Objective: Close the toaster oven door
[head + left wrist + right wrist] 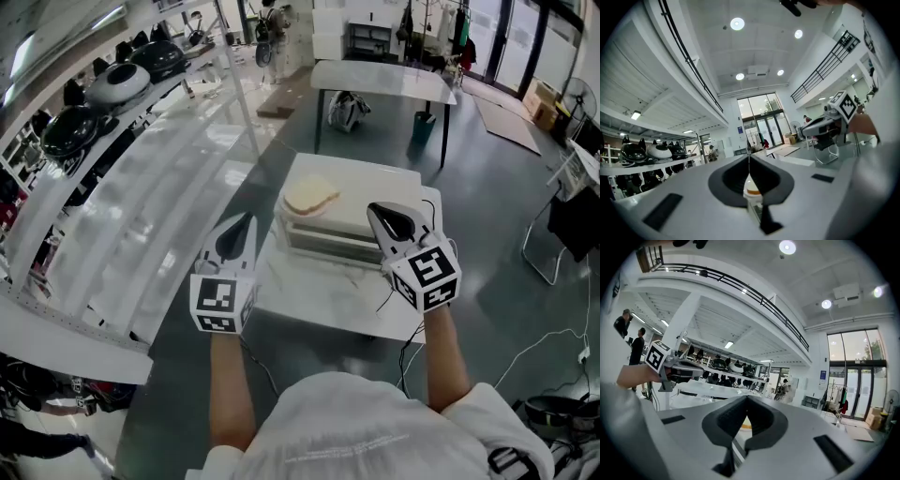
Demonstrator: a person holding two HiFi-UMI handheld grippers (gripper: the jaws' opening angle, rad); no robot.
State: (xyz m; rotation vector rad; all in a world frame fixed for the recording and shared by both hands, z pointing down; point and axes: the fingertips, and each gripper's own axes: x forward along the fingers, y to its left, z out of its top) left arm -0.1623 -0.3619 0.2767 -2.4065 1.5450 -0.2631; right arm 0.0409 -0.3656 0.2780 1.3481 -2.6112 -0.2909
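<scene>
The white toaster oven stands on a small white table, with a slice of bread lying on its top. Its front face is turned toward me; how its door stands I cannot make out. My left gripper hovers at the oven's left side, shut and empty, jaws met. My right gripper is raised over the oven's right front corner, also shut with nothing in it. Both point level, away from me. Each gripper view shows the other gripper off to the side.
A long white shelf runs along the left, with dark helmets on it. Another white table stands farther back, with bags under it. A chair is at the right. Cables lie on the grey floor.
</scene>
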